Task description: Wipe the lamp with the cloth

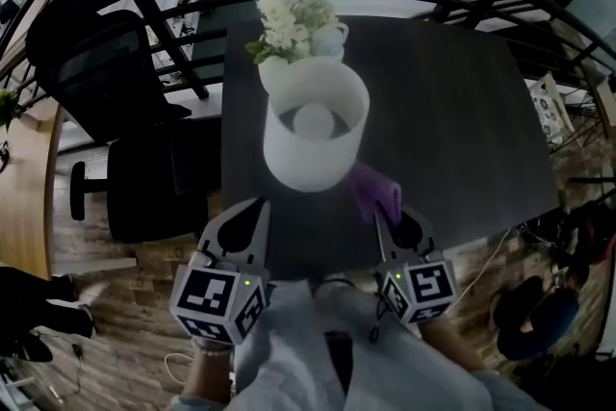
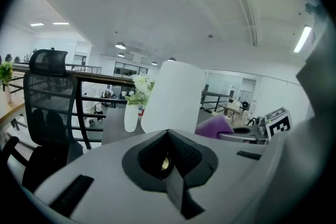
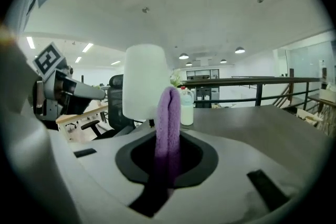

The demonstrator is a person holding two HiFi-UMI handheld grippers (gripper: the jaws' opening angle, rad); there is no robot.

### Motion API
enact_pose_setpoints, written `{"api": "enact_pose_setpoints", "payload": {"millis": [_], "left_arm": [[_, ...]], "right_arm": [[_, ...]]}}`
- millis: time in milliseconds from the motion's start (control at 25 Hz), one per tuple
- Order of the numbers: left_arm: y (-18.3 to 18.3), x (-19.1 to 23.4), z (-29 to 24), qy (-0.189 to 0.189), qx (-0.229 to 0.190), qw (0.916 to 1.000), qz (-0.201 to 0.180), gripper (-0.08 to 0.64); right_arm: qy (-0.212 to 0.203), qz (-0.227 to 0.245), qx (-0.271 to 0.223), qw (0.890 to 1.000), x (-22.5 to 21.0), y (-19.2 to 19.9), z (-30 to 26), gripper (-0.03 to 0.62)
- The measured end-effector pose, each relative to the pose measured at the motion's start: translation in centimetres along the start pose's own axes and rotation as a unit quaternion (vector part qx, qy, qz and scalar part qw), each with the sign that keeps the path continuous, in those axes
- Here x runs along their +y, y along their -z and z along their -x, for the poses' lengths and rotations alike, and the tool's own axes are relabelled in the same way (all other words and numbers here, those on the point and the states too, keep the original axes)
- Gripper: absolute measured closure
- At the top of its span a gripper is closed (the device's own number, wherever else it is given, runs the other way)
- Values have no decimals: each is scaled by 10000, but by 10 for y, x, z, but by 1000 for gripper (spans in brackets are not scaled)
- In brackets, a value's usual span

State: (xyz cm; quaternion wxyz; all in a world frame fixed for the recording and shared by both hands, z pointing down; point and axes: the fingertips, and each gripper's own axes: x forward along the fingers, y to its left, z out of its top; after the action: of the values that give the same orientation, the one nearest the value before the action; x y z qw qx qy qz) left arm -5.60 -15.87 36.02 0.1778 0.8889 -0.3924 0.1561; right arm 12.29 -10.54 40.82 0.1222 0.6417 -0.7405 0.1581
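**Beside the lamp, cloth ready**

The lamp [image 1: 316, 125] stands upright. The purple cloth [image 1: 373, 190], pinched by the right gripper [image 1: 387, 224], is just right of its shade (so the wipe likely goes leftward). The left gripper [image 1: 252, 218], below-left of the lamp, is closed and empty.

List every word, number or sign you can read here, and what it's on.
No text reads as words or numbers.
Marker cubes: square black-and-white codes, no letters.
Bottle behind the lamp: print, if any, too small.
Printed card at head view's right: too blurred.
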Motion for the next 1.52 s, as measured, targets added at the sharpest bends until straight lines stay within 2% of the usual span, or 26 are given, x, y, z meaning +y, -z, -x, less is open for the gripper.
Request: {"api": "enact_pose_setpoints", "payload": {"millis": [240,520,1000,1520], "left_arm": [[-17,-20,-2,84,-108,9998,-148,549],[-30,-37,-3,177,-195,9994,-216,549],[-37,-48,-7,309,-331,9987,-215,549],[-25,-45,-3,289,-158,9992,-216,549]], "right_arm": [[88,-76,-392,9992,-10,-42,24,541],[69,44,-653,9978,-13,-70,33,541],[14,27,-609,9981,-13,-70,30,543],[-83,79,-647,9978,-4,-74,33,543]]}}
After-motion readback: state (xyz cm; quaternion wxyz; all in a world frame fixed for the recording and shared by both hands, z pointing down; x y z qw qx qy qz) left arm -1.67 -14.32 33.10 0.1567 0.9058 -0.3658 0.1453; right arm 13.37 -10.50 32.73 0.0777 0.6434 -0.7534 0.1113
